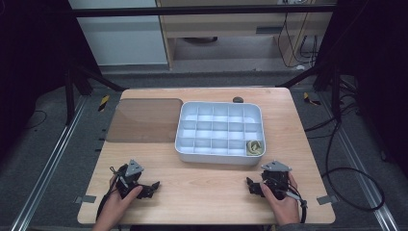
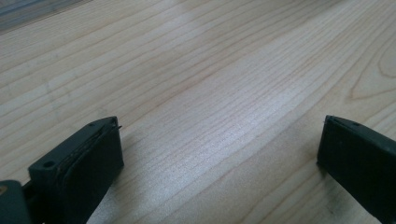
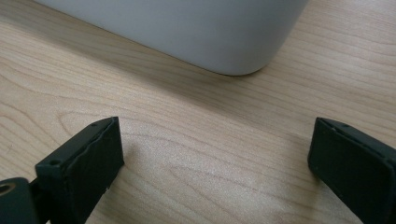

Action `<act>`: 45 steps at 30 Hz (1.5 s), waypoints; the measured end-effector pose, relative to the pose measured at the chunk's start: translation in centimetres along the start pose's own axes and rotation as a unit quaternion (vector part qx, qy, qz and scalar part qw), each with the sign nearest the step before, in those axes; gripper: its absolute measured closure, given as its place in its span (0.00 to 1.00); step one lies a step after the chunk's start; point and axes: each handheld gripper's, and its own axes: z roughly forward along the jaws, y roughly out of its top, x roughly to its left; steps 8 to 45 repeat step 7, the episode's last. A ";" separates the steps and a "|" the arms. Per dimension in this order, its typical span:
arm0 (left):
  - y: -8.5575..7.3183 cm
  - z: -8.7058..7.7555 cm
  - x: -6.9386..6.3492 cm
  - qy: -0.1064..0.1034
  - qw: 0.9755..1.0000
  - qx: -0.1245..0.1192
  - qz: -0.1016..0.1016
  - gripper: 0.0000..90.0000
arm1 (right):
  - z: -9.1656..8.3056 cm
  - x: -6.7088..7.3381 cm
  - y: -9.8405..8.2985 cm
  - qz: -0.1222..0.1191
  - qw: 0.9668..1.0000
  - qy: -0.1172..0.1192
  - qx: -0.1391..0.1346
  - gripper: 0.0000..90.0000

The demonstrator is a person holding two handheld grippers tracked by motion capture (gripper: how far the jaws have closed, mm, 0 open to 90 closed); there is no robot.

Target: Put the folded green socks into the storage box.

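A white tray [image 1: 182, 126] divided into many small compartments sits in the middle of the wooden table [image 1: 207, 192]. Its near right corner compartment holds a coiled yellowish item [image 1: 254, 147]; the other compartments look bare. My left gripper [image 1: 152, 187] rests on the table near the front left, open, with only bare wood between its jaws [image 2: 219, 140]. Near the front right, my right gripper [image 1: 251, 186] is open too, with nothing held [image 3: 215, 144]. The rounded corner of the tray [image 3: 196, 28] rises just beyond it.
A brown translucent sheet [image 1: 144, 120] lies flat left of the tray. A small dark round object [image 1: 237, 99] sits at the table's far edge behind the tray. Cables [image 1: 346, 168] trail on the floor to the right.
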 end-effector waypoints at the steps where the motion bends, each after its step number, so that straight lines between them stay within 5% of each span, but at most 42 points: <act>1: 0.0 0.1 0.0 0.002 1.000 0.000 -0.004 0.00 | 0.0 0.0 0.0 0.003 1.000 0.002 0.002 0.03; 45: 0.3 0.3 0.2 0.013 1.000 0.000 -0.013 0.00 | 0.0 0.0 0.1 0.003 1.000 0.007 0.003 0.02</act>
